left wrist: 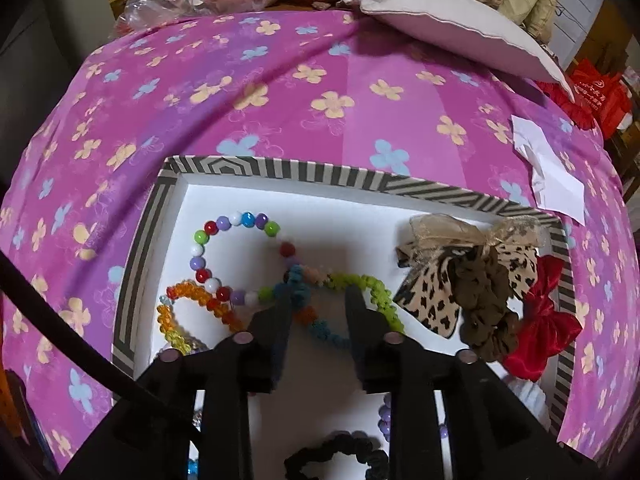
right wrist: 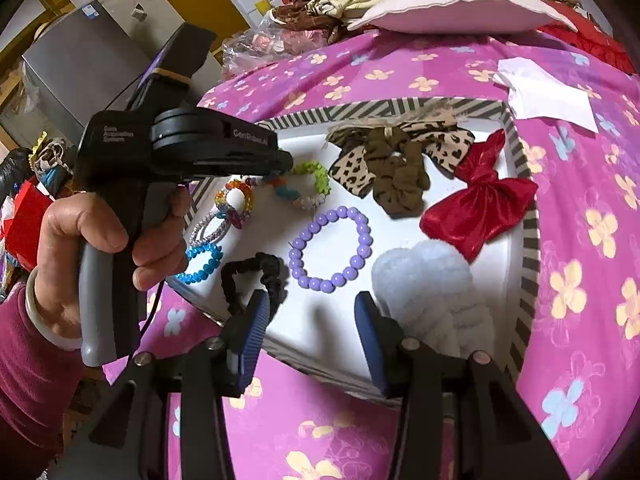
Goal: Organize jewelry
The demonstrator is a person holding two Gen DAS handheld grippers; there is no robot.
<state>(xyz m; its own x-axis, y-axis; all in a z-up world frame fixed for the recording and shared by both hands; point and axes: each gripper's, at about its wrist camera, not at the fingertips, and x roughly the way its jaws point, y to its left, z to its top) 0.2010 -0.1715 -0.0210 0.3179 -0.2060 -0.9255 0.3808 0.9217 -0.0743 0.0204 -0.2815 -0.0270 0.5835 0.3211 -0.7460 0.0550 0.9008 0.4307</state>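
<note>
A striped box (left wrist: 280,170) with a white floor holds the jewelry; it also shows in the right wrist view (right wrist: 530,248). My left gripper (left wrist: 318,294) is open, its tips straddling a green, teal and orange beaded bracelet (left wrist: 372,292). A multicolour bead bracelet (left wrist: 212,240) and an orange one (left wrist: 192,304) lie to its left. In the right wrist view the left gripper (right wrist: 286,162) reaches over that bracelet (right wrist: 316,184). My right gripper (right wrist: 310,308) is open and empty at the box's near edge, between a black scrunchie (right wrist: 256,276) and a pale blue fluffy scrunchie (right wrist: 428,288). A purple bead bracelet (right wrist: 332,248) lies just beyond.
A leopard bow with brown scrunchie (right wrist: 392,168) and a red satin bow (right wrist: 480,204) lie at the box's right side. A blue bracelet (right wrist: 202,264) lies at the left. The box sits on a pink flowered bedspread (left wrist: 280,80), with white paper (right wrist: 548,92) and a pillow (left wrist: 460,28) behind.
</note>
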